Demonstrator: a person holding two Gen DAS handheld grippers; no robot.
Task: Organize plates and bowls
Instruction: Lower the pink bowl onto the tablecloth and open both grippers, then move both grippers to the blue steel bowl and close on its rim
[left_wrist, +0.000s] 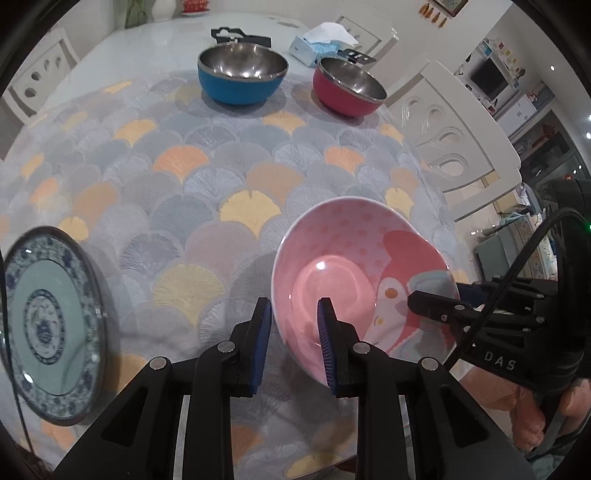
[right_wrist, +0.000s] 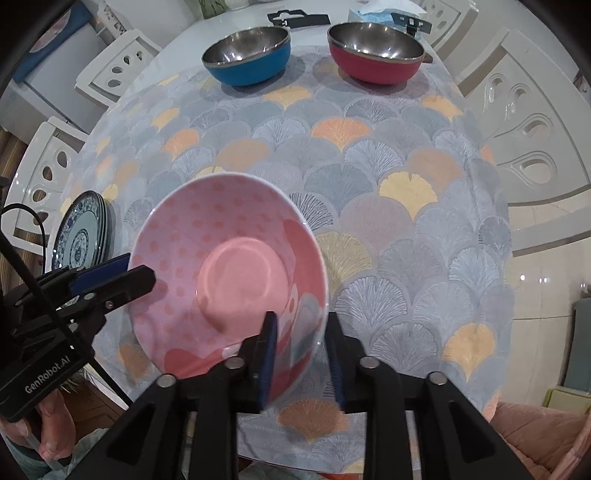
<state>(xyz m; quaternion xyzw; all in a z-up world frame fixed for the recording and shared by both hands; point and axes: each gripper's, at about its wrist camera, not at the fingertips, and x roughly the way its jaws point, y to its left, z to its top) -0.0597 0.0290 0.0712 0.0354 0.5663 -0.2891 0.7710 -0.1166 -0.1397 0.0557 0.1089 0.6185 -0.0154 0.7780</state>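
Note:
A pink bowl (left_wrist: 343, 273) with a cartoon print is held tilted above the patterned cloth; it also shows in the right wrist view (right_wrist: 229, 258). My left gripper (left_wrist: 295, 325) straddles its left rim, one pad inside and one outside. My right gripper (right_wrist: 301, 339) straddles the opposite rim the same way. The gap to the rim at each gripper is hard to judge. A blue-and-white plate (left_wrist: 48, 325) lies at the left, seen as a small stack in the right wrist view (right_wrist: 81, 232).
A blue steel bowl (left_wrist: 242, 74) and a red steel bowl (left_wrist: 349, 86) stand at the far side of the cloth; both also show in the right wrist view, blue (right_wrist: 247, 55) and red (right_wrist: 375, 48). A tissue box (left_wrist: 317, 44) lies behind. White chairs (left_wrist: 454, 125) surround the table.

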